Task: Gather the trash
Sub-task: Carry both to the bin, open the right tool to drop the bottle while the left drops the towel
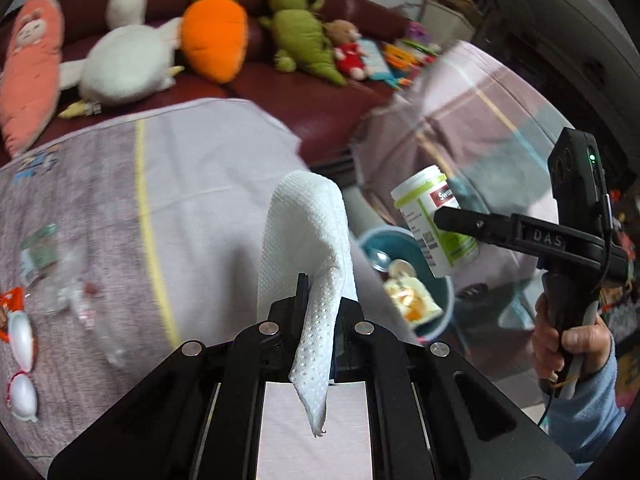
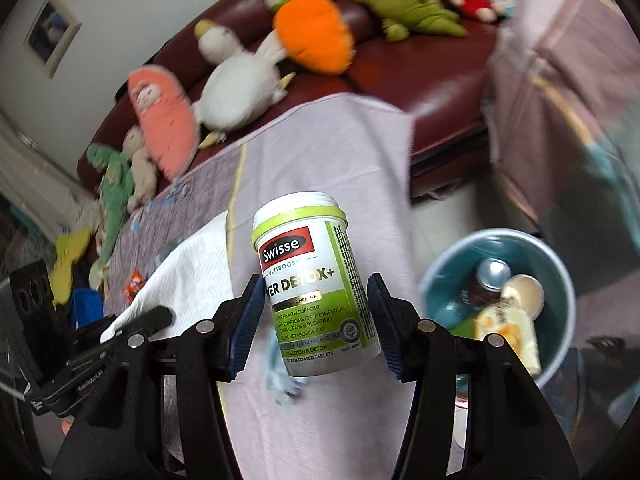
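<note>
- The left gripper (image 1: 316, 300) is clamped narrow on a white paper towel (image 1: 304, 240), which drapes over the closed fingers and hangs back toward the camera.
- The right gripper (image 2: 316, 316) stands wide around a Swisse supplement bottle (image 2: 316, 280); the blue finger pads (image 2: 248, 320) sit just beside the bottle's sides, and a thin gap seems to show at the left one, so whether it is gripped or just released I cannot tell.
- The bottle's long axis is roughly upright, cap tilted up and away from the gripper, running along the fingers.
- The teal trash bin (image 2: 560, 264) lies below and to the right of the bottle, already holding a can, a spoon-like piece and wrappers. In the left wrist view the bottle (image 1: 440, 224) hangs just at the bin's (image 1: 368, 240) right rim.
- Judgement: the right hand is the nearer to the bin; its load wants only a short carry toward the opening, while the towel must travel right and down to reach it.
- More litter, crumpled clear plastic (image 1: 76, 292) and an orange wrapper (image 1: 10, 304), lies on the cloth-covered table (image 1: 200, 184) at the left.
- Beyond, plush toys (image 1: 212, 36) line a dark red sofa (image 1: 320, 100).
</note>
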